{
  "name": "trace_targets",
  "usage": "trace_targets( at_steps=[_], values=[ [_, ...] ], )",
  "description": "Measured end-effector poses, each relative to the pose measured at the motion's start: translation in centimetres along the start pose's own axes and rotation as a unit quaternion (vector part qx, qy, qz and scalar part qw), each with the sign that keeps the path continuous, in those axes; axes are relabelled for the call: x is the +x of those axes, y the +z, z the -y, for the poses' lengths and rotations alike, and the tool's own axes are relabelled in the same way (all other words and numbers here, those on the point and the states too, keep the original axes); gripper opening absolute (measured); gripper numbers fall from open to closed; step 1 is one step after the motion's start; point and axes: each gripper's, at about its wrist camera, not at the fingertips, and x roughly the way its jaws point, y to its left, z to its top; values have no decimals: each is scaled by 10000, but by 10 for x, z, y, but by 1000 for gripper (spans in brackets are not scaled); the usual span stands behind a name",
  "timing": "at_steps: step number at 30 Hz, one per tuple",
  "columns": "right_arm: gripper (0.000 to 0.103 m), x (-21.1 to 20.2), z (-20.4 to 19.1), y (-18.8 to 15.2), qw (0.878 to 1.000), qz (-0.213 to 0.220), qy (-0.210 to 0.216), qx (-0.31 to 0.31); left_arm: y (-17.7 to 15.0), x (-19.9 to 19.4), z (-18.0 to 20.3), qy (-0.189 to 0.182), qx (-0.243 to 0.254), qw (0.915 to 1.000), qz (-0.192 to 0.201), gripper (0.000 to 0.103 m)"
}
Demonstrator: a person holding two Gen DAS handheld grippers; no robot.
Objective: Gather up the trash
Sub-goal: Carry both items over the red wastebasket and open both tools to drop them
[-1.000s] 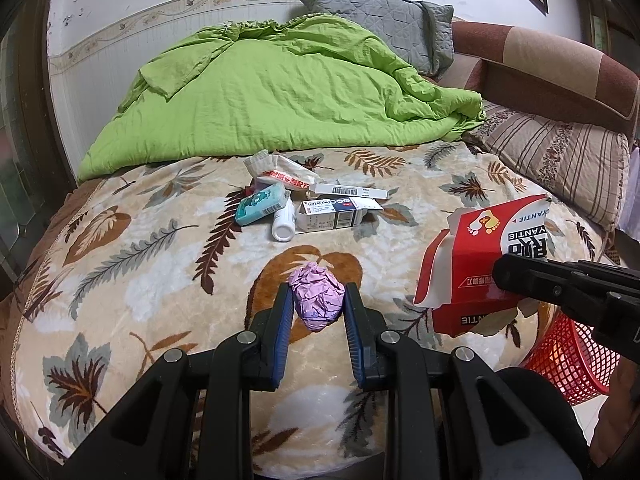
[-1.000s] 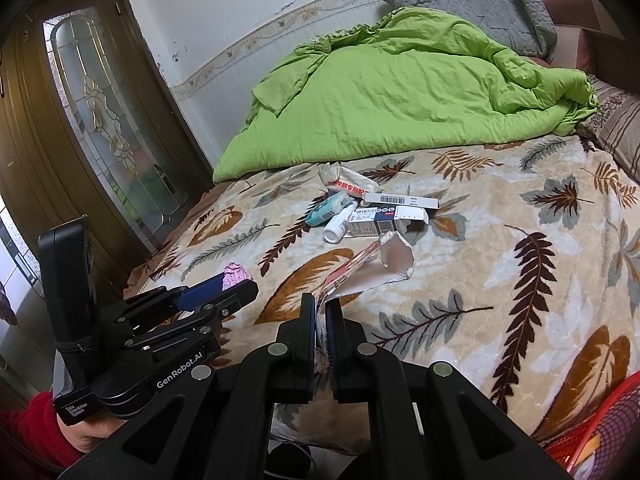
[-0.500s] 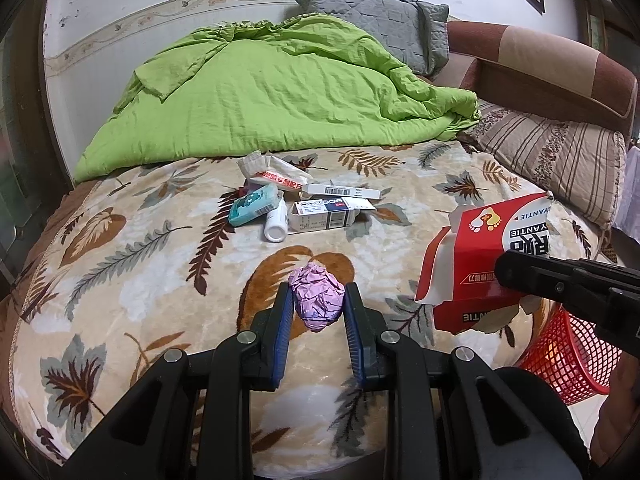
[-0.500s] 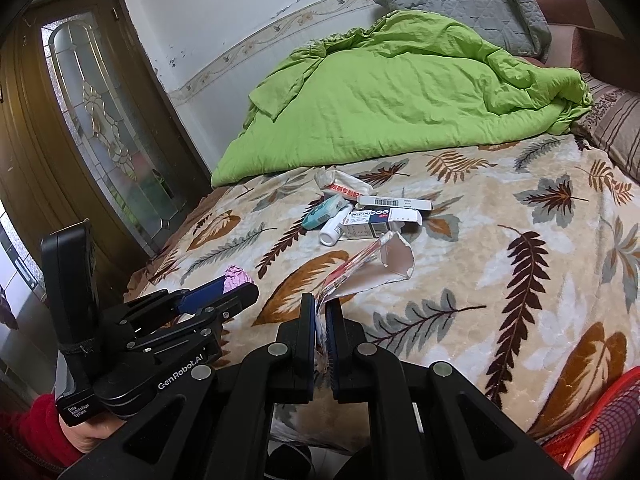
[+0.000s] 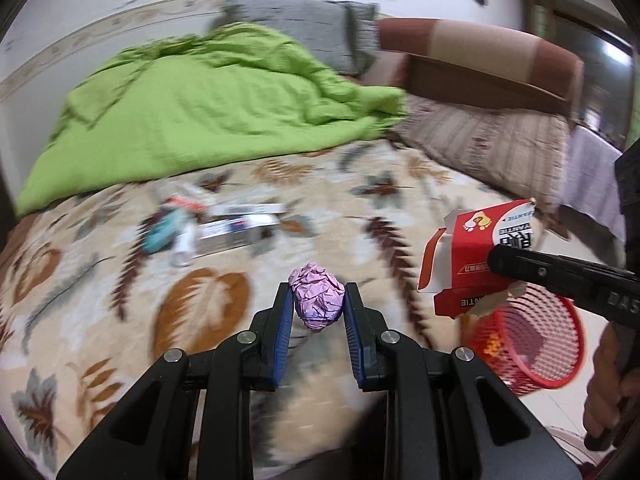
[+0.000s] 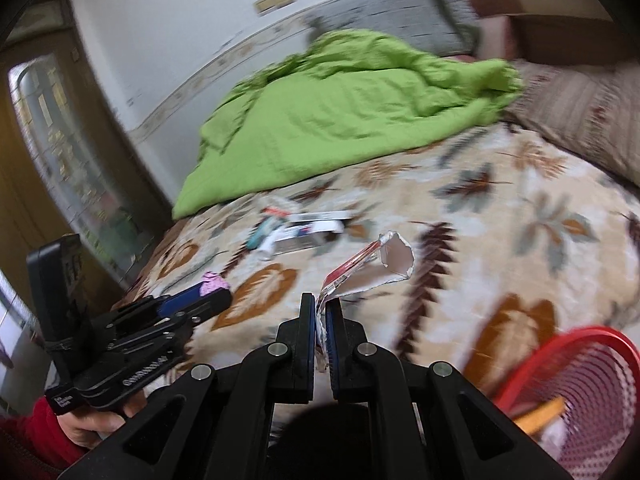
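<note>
Both tongs loaded, the left gripper (image 5: 316,304) pinching the pink wad (image 5: 318,296), the right gripper (image 6: 320,316) clamping the carton (image 6: 376,270), nearer the red basket (image 6: 580,392) at lower right.

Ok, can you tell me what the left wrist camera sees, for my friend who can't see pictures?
The left gripper squeezes a crumpled pink paper ball above a leaf-patterned bed. To the right, the right gripper carries a torn red and white carton over a red mesh basket. More litter and a green quilt lie blurred behind.
</note>
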Motion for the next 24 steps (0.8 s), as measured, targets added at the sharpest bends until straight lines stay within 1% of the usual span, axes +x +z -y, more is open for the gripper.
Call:
trace_targets(
  at_steps=[4, 8, 11, 13, 15, 17, 19, 20, 21, 22, 24],
  values=[
    [6, -38, 35, -8, 9986, 130, -423, 286, 8, 4, 36, -578, 262, 9979, -85, 24],
    [6, -79, 70, -19, 9939, 214, -935, 540, 16, 11, 80, -1150, 578, 9915, -210, 24],
    [6, -104, 96, -28, 9891, 215, -1230, 784, 18, 21, 119, -1716, 748, 9813, -444, 24],
    [6, -115, 112, -33, 9864, 187, -1339, 936, 17, 30, 141, -2003, 842, 9742, -616, 24],
    [7, -120, 124, -40, 9834, 167, -1471, 1050, 13, 42, 164, -2190, 970, 9676, -793, 24],
    [7, -119, 135, -46, 9810, -14, -1554, 1158, 8, 56, 187, -2363, 1102, 9597, -1049, 25],
    [9, -116, 146, -52, 9771, -264, -1665, 1296, 3, 66, 198, -2423, 1138, 9551, -1270, 36],
    [14, -116, 149, -55, 9754, -314, -1707, 1356, 1, 67, 200, -2416, 1116, 9550, -1307, 48],
    [25, -117, 152, -57, 9739, -333, -1743, 1414, 0, 67, 201, -2380, 1091, 9566, -1279, 57],
    [33, -120, 156, -57, 9729, -325, -1766, 1457, 0, 64, 200, -2331, 1094, 9586, -1213, 60],
    [35, -122, 156, -55, 9727, -285, -1815, 1420, 2, 59, 193, -2206, 1083, 9634, -1070, 64]
  ],
)
